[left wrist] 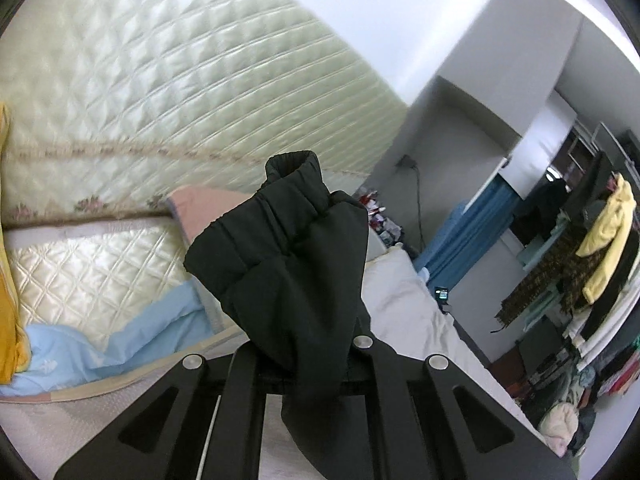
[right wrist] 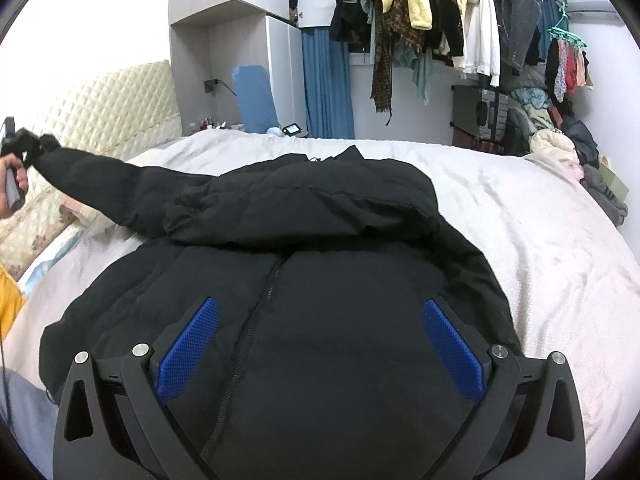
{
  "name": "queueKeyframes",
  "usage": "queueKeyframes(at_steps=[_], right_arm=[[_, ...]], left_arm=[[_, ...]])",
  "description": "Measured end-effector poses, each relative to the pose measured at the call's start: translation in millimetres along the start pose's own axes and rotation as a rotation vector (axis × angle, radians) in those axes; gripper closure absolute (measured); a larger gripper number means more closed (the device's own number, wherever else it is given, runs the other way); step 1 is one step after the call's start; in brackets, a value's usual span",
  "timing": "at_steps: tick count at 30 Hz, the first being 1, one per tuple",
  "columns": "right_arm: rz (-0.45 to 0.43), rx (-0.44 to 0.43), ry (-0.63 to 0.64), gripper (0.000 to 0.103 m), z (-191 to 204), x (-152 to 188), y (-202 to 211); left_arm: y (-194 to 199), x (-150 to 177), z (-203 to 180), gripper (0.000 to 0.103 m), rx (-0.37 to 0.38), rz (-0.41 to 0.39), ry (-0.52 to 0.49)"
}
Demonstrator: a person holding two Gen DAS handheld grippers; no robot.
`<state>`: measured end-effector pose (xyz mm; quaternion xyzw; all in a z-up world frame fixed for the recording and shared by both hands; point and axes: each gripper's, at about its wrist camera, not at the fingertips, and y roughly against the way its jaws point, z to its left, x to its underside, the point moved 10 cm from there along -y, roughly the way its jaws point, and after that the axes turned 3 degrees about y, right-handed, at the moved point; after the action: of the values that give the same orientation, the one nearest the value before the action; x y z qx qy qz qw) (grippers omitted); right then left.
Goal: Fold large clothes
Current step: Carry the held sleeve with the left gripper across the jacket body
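A black puffer jacket [right wrist: 340, 340] lies zipper-side up on the white bed [right wrist: 540, 240], its hood bunched at the far side. One sleeve [right wrist: 100, 184] is pulled out to the left and lifted off the bed. My left gripper [right wrist: 20, 146], held in a person's hand, is shut on that sleeve's cuff end. In the left wrist view the sleeve [left wrist: 288, 248] hangs over my left gripper [left wrist: 308, 332] and hides its fingertips. My right gripper [right wrist: 320, 302] stands open just above the jacket's front, and nothing is between its blue pads [right wrist: 188, 348].
A cream quilted headboard [left wrist: 160, 80] stands at the bed's head, with pillows and a light blue cloth [left wrist: 100, 344] below it. An orange cloth [left wrist: 8, 280] lies at the left edge. Past the bed stand a crowded clothes rack [right wrist: 460, 12], a blue curtain [right wrist: 328, 84] and piled clothes [right wrist: 560, 144].
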<state>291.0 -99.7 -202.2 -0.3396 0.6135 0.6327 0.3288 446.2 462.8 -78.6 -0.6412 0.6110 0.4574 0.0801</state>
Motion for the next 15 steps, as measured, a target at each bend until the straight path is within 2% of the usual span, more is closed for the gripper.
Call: queueKeyframes(at_steps=[7,15], right_arm=[[-0.058,0.006,-0.037,0.000,-17.2,-7.2,17.6],[-0.089,0.005,-0.071,0.000,-35.8,-7.5,29.9]], left_arm=[[40.5,5.8,-82.4,0.096,0.050,-0.015,-0.116],[80.5,45.0,-193.0,0.096,0.162,-0.005,-0.228]])
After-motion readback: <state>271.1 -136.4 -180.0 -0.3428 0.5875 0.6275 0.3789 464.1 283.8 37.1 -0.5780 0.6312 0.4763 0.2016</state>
